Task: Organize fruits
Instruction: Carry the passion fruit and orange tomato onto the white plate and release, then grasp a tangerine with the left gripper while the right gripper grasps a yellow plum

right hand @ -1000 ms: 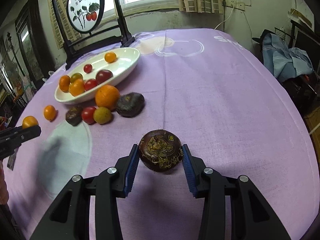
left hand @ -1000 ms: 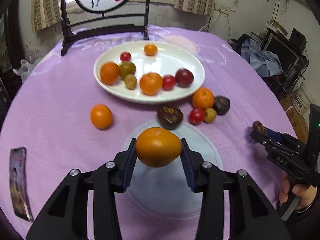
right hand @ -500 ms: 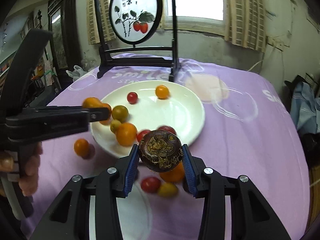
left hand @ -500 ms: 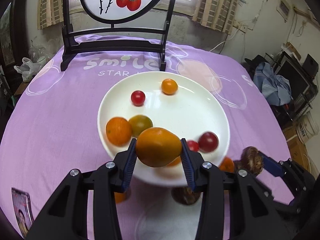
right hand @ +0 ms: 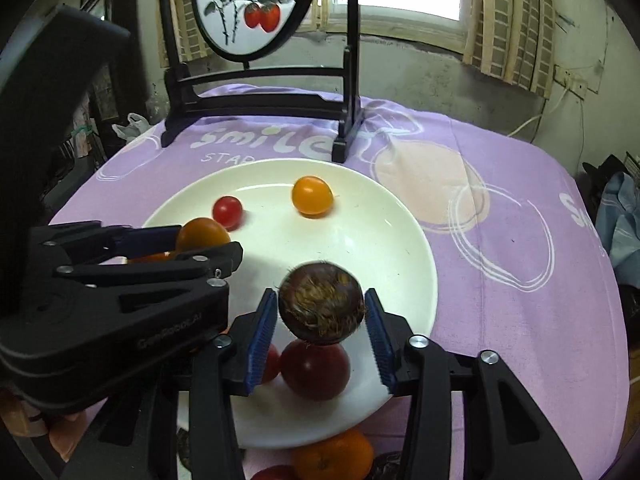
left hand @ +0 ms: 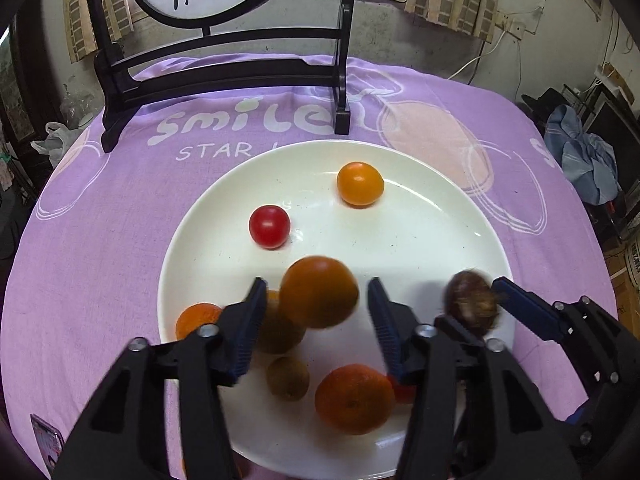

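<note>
1. Your left gripper [left hand: 316, 284] is over the near half of the plate [left hand: 420, 240]. Its jaws stand a little wider than the orange fruit [left hand: 319, 292], with a gap showing at each pad, so they grip nothing.
2. That fruit sits between the pads above the plate, smeared by blur. Its outline reads nearly round, so you cannot tell its long axis.
3. Your right gripper [right hand: 320, 292] is closed on the dark fruit [right hand: 322, 304], both pads against its sides, over the plate's near right part. The fruit is slightly wider than it is tall, its broad axis running left to right across the jaws. Its rough, fibrous brown end faces the right camera.
4. Writing: the purple cloth [left hand: 100, 240] reads "smile", then "STAR" beneath, both cut off by the plate and the foot of the stand [left hand: 224, 76]. The right view shows faint lettering on the left gripper body, roughly "GenRobot.AI".
5. On the plate are a red tomato [left hand: 269, 227], a small orange fruit [left hand: 360, 183] at the far side, an orange [left hand: 354, 398] near, and a brownish fruit [left hand: 288, 378].
6. Hidden or cut off:
   - The left fingers cover part of another orange [left hand: 196, 318] and an olive fruit behind the left pad.
   - A dark red fruit [right hand: 316, 368] lies directly under the dark fruit.
   - The fruits near the plate's near rim are cropped.
   - A printed card [left hand: 46, 440] at near left is unreadable.
</note>
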`<state>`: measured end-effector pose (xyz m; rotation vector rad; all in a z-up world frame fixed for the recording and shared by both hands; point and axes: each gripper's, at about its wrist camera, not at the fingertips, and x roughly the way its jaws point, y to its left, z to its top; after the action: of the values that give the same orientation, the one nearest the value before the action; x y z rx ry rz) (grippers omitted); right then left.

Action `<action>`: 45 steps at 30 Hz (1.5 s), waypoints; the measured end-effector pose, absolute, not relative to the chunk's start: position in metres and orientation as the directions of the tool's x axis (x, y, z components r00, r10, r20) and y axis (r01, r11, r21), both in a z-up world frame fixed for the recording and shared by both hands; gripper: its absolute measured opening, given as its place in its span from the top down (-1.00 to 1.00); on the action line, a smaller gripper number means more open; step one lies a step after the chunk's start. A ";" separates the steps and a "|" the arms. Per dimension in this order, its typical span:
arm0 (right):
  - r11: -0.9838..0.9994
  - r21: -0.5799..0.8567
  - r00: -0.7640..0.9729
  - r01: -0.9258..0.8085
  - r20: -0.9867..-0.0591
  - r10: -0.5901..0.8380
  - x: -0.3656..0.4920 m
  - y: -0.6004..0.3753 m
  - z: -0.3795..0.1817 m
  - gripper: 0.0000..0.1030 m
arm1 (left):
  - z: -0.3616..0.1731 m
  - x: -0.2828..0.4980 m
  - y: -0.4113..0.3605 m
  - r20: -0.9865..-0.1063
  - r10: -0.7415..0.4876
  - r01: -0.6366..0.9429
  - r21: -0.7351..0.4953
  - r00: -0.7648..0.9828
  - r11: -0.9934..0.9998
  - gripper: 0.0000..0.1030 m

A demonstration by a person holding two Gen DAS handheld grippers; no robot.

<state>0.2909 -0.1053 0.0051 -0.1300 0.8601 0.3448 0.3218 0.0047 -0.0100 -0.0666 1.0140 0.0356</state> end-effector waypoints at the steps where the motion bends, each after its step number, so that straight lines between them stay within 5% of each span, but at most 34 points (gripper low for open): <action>1: 0.938 0.029 0.605 -0.344 -0.757 0.246 0.290 -0.106 0.005 -0.05 | -0.008 0.320 0.004 -0.845 -0.005 -0.059 -0.044 0.534 0.997 -0.23; 5: 0.942 0.040 0.614 -0.332 -0.749 0.248 0.281 -0.112 0.011 -0.05 | 0.005 0.301 0.002 -0.825 -0.031 -0.037 -0.063 0.564 0.997 -0.31; 9: 0.940 0.010 0.643 -0.342 -0.727 0.242 0.254 -0.123 0.027 -0.15 | 0.022 0.261 0.004 -0.752 -0.030 -0.057 -0.090 0.658 0.994 -0.80; 14: 0.941 -0.030 0.669 -0.338 -0.711 0.217 0.210 -0.146 0.035 -0.34 | 0.026 0.216 0.002 -0.748 -0.052 -0.009 -0.077 0.661 0.997 -0.81; 25: 0.955 0.004 0.635 -0.295 -0.746 0.200 0.156 -0.166 0.012 -0.37 | -0.013 0.138 0.016 -0.808 -0.084 -0.009 -0.110 0.583 0.994 -0.81; 39: 0.936 -0.016 0.591 -0.352 -0.779 0.209 0.128 -0.146 -0.010 -0.39 | -0.042 0.117 0.048 -0.839 -0.007 -0.006 -0.012 0.544 1.000 -0.82; 45: 0.936 0.027 0.554 -0.351 -0.799 0.231 0.138 -0.147 -0.024 -0.39 | -0.049 0.127 0.073 -0.847 -0.036 -0.045 -0.071 0.531 0.996 -0.82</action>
<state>0.1377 -0.1473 -0.0245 -0.1417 0.9214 0.3455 0.1268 0.0726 -0.0494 -0.0873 1.0119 0.0049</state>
